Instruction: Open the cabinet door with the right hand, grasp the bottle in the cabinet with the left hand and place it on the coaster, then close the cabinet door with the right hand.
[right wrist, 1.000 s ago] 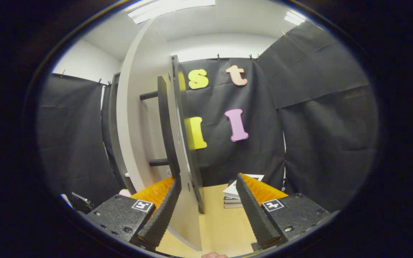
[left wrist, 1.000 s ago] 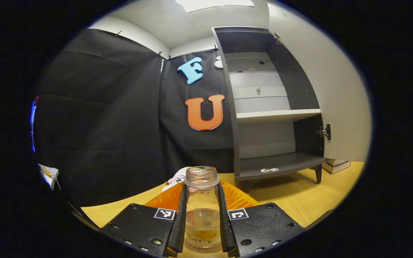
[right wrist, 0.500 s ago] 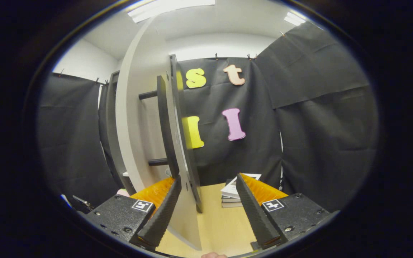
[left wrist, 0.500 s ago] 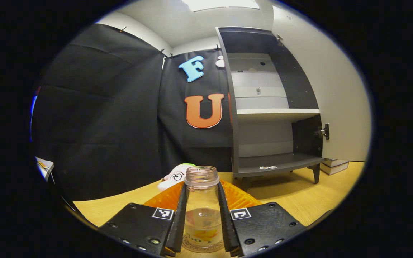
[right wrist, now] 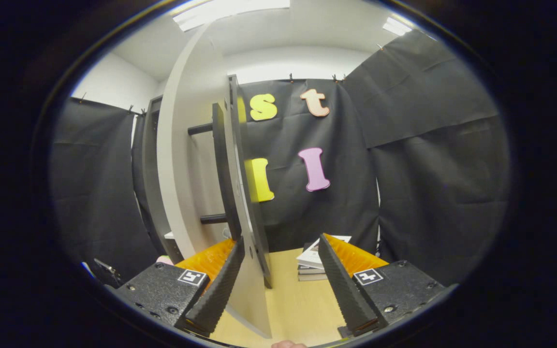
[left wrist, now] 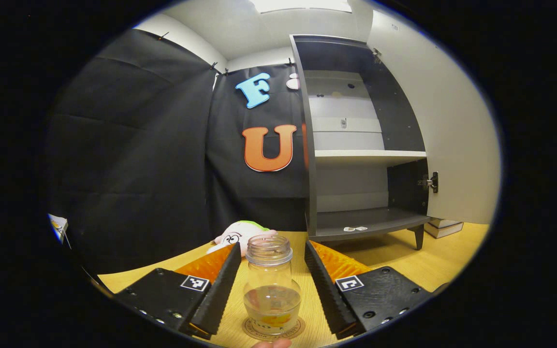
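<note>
A clear bottle (left wrist: 271,285) with no cap is seen upright between the spread fingers of the left tool (left wrist: 270,282), touched by neither. A little pale liquid is held in its lower part. It stands on a round coaster (left wrist: 272,329) on the worktop. Ahead and to the right of that tool the cabinet (left wrist: 356,145) stands open, its shelves bare. The pale cabinet door (right wrist: 196,193) is seen edge-on just ahead of the right tool (right wrist: 281,285), its lower edge between the parted fingers.

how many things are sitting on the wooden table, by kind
bottle: 1
coaster: 1
plush toy: 1
cabinet: 1
stack of books: 1
total: 5 on the table
</note>
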Available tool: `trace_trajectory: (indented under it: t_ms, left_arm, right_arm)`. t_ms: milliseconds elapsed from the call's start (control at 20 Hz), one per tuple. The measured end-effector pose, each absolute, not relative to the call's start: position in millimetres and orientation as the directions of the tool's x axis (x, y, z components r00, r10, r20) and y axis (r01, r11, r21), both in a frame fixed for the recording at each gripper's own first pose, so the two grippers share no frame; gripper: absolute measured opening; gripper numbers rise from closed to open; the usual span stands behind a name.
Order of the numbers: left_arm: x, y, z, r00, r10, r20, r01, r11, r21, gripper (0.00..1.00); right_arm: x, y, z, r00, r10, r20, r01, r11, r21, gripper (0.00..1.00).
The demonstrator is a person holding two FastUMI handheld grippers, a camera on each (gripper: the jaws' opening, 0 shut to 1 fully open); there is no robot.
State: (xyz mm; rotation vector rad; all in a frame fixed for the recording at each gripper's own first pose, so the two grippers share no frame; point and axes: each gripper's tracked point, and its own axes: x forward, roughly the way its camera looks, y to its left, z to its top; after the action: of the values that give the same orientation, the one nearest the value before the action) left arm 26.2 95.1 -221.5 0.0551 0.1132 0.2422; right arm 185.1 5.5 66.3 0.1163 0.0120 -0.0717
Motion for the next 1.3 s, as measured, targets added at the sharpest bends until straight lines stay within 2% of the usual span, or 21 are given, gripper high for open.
trace_trajectory:
  t_ms: [100,150,400,450,500,850,1050,1300]
  left_arm:
    - [24,94,-210,0.967,0.229,-0.108,-0.224,0.973,0.055,0.90]
    - [25,91,-205,0.969,0.214,-0.119,-0.212,0.977,0.034,0.90]
    - [25,81,-149,0.978,0.160,-0.135,-0.163,0.987,-0.014,0.92]
    - [25,81,-140,0.978,0.159,-0.135,-0.160,0.987,0.003,0.82]
    - [26,81,-128,0.979,0.159,-0.130,-0.158,0.987,0.019,0.93]
    - [21,41,-63,0.990,0.093,-0.107,-0.092,0.996,0.010,0.93]
    - [17,28,-43,0.989,0.097,-0.114,-0.093,0.995,0.036,0.93]
    - [15,13,-26,0.992,0.093,-0.091,-0.088,0.995,0.052,0.93]
  right_arm:
    - [186,6,66,0.998,-0.064,-0.009,0.065,0.992,0.109,0.96]
    - [186,5,67,0.998,-0.066,-0.010,0.066,0.992,0.107,0.94]
    - [189,3,66,0.997,-0.081,-0.005,0.081,0.994,0.071,0.96]
    - [190,3,66,0.997,-0.076,-0.002,0.076,0.994,0.072,0.96]
    - [190,4,66,0.997,-0.072,0.000,0.072,0.995,0.073,0.96]
    - [192,-3,62,0.999,-0.052,0.000,0.052,0.995,0.085,0.94]
    - [176,-30,72,0.992,-0.117,0.037,0.113,0.990,0.087,0.96]
    - [181,-45,103,0.995,-0.080,0.066,0.071,0.989,0.129,0.95]
